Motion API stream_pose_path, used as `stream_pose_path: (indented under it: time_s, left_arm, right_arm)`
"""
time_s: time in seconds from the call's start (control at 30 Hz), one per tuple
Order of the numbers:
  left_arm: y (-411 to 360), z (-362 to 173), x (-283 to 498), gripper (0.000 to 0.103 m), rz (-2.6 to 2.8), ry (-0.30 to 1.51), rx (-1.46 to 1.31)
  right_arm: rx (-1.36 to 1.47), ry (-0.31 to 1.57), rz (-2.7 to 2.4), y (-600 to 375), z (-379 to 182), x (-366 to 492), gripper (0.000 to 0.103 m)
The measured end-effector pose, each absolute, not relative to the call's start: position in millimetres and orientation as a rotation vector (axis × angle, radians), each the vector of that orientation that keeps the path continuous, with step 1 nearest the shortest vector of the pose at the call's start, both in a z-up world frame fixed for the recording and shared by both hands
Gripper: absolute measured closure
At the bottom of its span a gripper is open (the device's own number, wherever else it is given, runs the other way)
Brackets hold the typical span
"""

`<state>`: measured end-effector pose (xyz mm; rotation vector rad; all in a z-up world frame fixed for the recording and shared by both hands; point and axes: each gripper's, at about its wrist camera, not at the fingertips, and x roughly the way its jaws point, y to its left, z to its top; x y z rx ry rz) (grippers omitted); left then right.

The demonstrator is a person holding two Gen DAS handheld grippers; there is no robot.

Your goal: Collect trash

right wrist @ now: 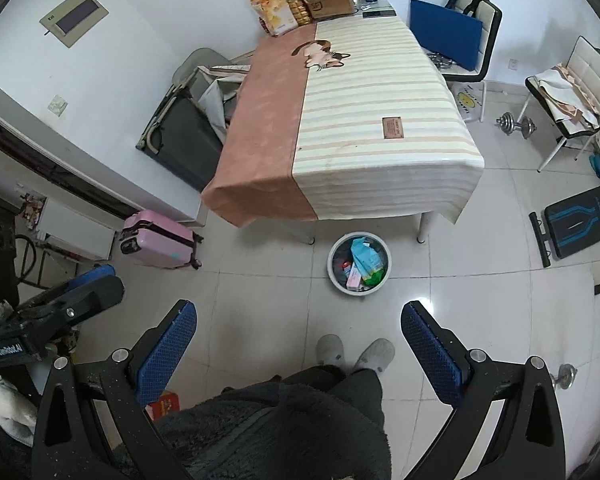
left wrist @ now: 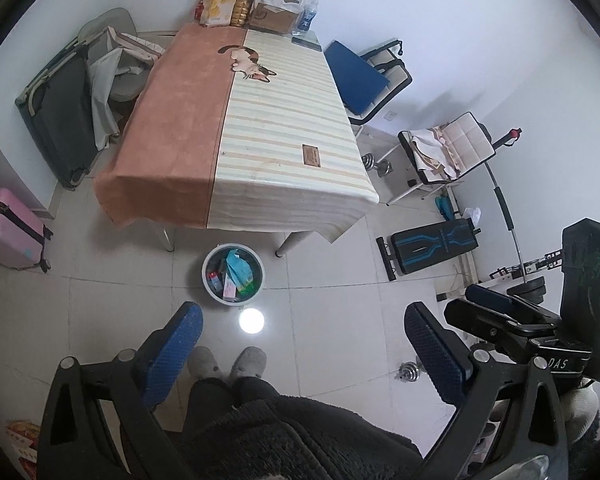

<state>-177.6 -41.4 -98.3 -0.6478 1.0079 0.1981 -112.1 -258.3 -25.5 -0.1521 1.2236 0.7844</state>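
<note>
A round white trash bin (left wrist: 211, 280) stands on the floor at the near end of the table; it also shows in the right wrist view (right wrist: 337, 280). It holds several pieces of trash, among them a teal packet (left wrist: 238, 270), a pink box (right wrist: 355, 277) and a green wrapper (right wrist: 374, 277). My left gripper (left wrist: 302, 316) is open and empty, high above the floor and back from the bin. My right gripper (right wrist: 298, 314) is open and empty at about the same height. Each gripper shows in the other's view, the right one (left wrist: 500, 312) and the left one (right wrist: 80, 292).
The table (left wrist: 260, 120) has a pink and striped cloth, with boxes, snack bags and bottles (left wrist: 260, 8) at its far end. Around it are chairs (left wrist: 376, 80), a pink suitcase (right wrist: 160, 238), a folded cot (left wrist: 56, 116), dumbbells (right wrist: 516, 124) and a weight bench (left wrist: 432, 248). The person's slippers (right wrist: 352, 352) are below.
</note>
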Motion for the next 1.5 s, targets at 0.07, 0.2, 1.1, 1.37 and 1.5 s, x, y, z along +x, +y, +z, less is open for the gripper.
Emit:
stream_pose_path:
  time_s: [0.07, 0.2, 1.1, 1.37, 1.5]
  left_arm:
    - [-42.9, -97.7, -179.0, 0.000, 0.198, 1.007, -0.650]
    - [-45.7, -98.2, -181.1, 0.000, 0.194, 1.011, -0.657]
    - [-52.5, -103.0, -181.0, 0.000, 0.189, 1.039, -0.662]
    - [-57.5, -106.8, -177.2, 0.000, 0.181, 1.040, -0.670]
    - [-54.4, -106.5, -175.4, 0.000, 0.177, 1.039, -0.675]
  right_arm:
    - [-0.152, 1.228, 0.789, -258.3, -25.3, -112.5, 0.000]
    - [-0.151, 1.233, 0.798, -257.5, -25.2, -113.2, 0.000]
    - [-0.152, 1.270, 0.833, -255.8, -30.0, -106.6, 0.000]
    - [-0.147, 1.276, 0.829, -255.0, -28.8, -106.1, 0.000]
    - [-0.133, 1.283, 0.829, -254.6, -29.3, -103.8, 0.000]
